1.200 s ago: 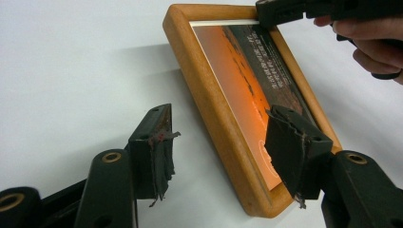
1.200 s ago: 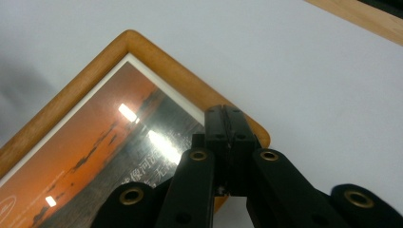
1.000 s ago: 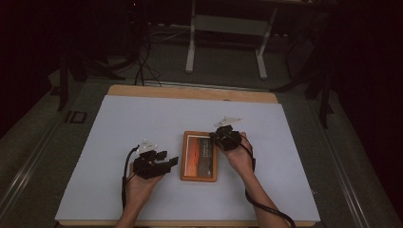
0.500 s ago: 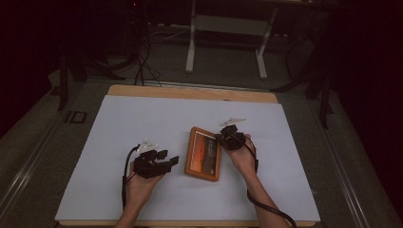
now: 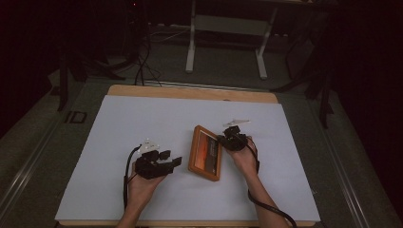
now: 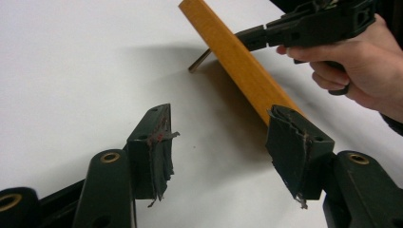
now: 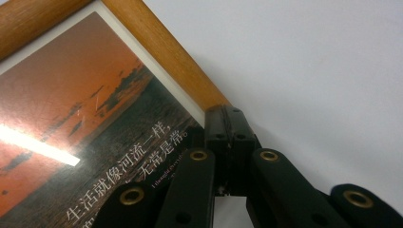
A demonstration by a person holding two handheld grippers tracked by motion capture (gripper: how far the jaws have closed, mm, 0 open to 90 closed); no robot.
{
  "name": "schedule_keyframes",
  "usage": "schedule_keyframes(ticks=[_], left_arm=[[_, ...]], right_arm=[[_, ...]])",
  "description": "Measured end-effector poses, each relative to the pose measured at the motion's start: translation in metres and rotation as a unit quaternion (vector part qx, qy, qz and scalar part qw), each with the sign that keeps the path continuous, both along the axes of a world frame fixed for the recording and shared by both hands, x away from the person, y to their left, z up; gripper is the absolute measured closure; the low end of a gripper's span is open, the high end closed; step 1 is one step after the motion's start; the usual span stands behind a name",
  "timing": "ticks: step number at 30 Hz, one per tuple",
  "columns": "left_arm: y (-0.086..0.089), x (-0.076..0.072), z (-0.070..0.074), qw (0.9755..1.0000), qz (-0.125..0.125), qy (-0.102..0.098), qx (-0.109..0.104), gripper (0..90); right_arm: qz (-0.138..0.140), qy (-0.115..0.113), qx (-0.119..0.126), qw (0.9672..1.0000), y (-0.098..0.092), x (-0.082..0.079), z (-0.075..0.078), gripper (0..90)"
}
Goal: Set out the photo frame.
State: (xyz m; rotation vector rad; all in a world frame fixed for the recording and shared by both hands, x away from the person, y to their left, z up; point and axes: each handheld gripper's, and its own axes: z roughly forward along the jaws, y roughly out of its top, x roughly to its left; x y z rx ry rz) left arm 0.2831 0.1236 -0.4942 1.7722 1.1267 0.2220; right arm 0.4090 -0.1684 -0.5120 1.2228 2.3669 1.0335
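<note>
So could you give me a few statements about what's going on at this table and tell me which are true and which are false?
1. The right gripper is clamped shut on the edge of the picture frame. True.
2. The left gripper is also holding the frame. False: its jaws stand open, apart from the frame, with nothing between them.
3. The frame lies flat on the table. False: the left gripper view shows it tilted up, with a stand leg under it.
4. The frame is made of wood and holds a sunset picture with white writing. True.
5. The table has a white top. True.
</note>
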Motion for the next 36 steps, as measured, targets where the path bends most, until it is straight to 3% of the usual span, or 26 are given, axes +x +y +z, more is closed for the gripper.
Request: schedule_keyframes(ticks=[12, 20, 24, 26, 32, 36], left_arm=[[-0.022, -0.001, -0.001, 0.9992, -0.034, 0.015, -0.014, 31.3], [-0.041, 0.002, -0.005, 0.998, -0.056, 0.029, -0.01, 26.4], [-0.044, 0.005, -0.008, 0.9975, -0.056, 0.042, -0.01, 32.7], [-0.044, 0.009, -0.008, 0.997, -0.051, 0.053, -0.024, 36.4], [-0.049, 0.018, -0.011, 0.9948, -0.054, 0.078, -0.037, 44.7], [-0.056, 0.019, -0.011, 0.9947, -0.062, 0.079, -0.023, 47.5]], right_arm=[[0.0, -0.004, -0.002, 1.0, 0.0, -0.001, 0.0, 90.0], [0.002, -0.006, -0.004, 1.0, 0.0, -0.001, 0.0, 90.0], [0.002, -0.007, -0.004, 1.0, 0.0, -0.001, -0.001, 90.0], [0.002, -0.008, -0.003, 1.0, 0.0, -0.002, -0.001, 90.0], [0.001, -0.01, 0.0, 0.9999, 0.0, -0.002, -0.002, 90.0], [0.002, -0.011, -0.001, 0.9999, 0.0, -0.002, -0.002, 90.0]])
